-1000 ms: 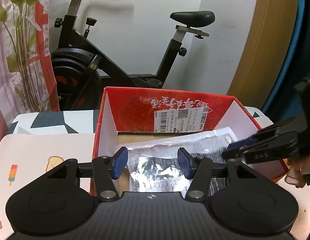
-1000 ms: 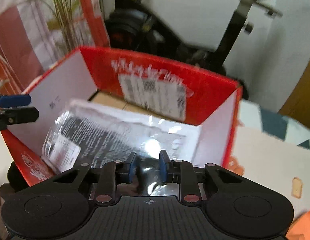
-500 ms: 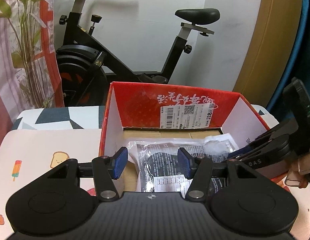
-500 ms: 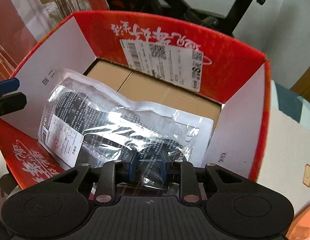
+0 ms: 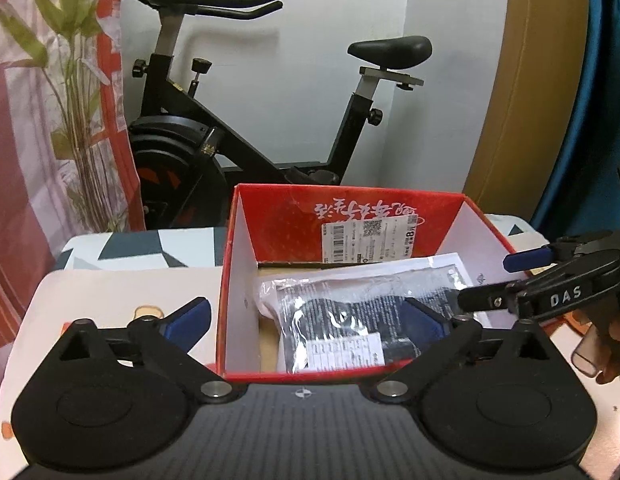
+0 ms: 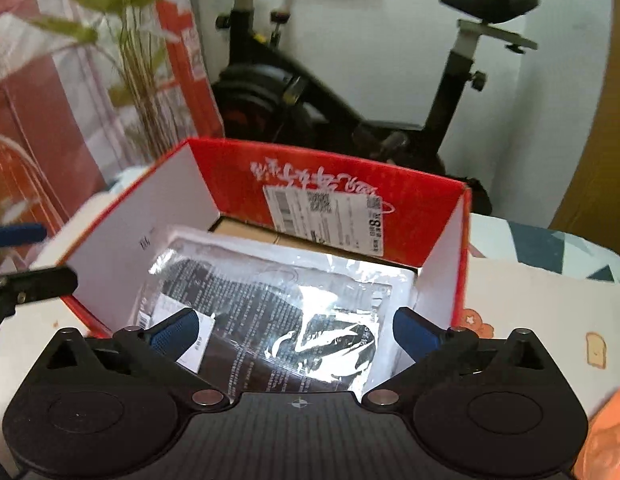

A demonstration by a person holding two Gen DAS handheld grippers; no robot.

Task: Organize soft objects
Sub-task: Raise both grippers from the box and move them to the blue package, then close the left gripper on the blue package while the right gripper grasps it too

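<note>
A clear plastic packet (image 5: pixel 350 304) (image 6: pixel 270 304) with a dark soft item inside lies flat in the red cardboard box (image 5: pixel 238 280) (image 6: pixel 150 232). My left gripper (image 5: pixel 306 316) hovers at the box's near left corner, its jaws opening wide and touching nothing. My right gripper (image 6: pixel 296 328) hangs over the near edge of the box above the packet, jaws also opening, and its pads are clear of the plastic. In the left wrist view the right gripper (image 5: pixel 506 280) reaches in from the right side. In the right wrist view the left gripper (image 6: pixel 26 260) shows at the left edge.
The box stands on a table with a cartoon-print cloth (image 5: pixel 110 292). An exercise bike (image 5: pixel 270 128) and a plant (image 5: pixel 78 80) stand behind it. An orange soft thing (image 6: pixel 606 440) lies at the near right. A person's hand (image 5: pixel 614 344) holds the right gripper.
The right gripper was shut on the packet and has let it go; the packet now rests in the box. Both grippers' jaws spread wide and both pulled back and up.
</note>
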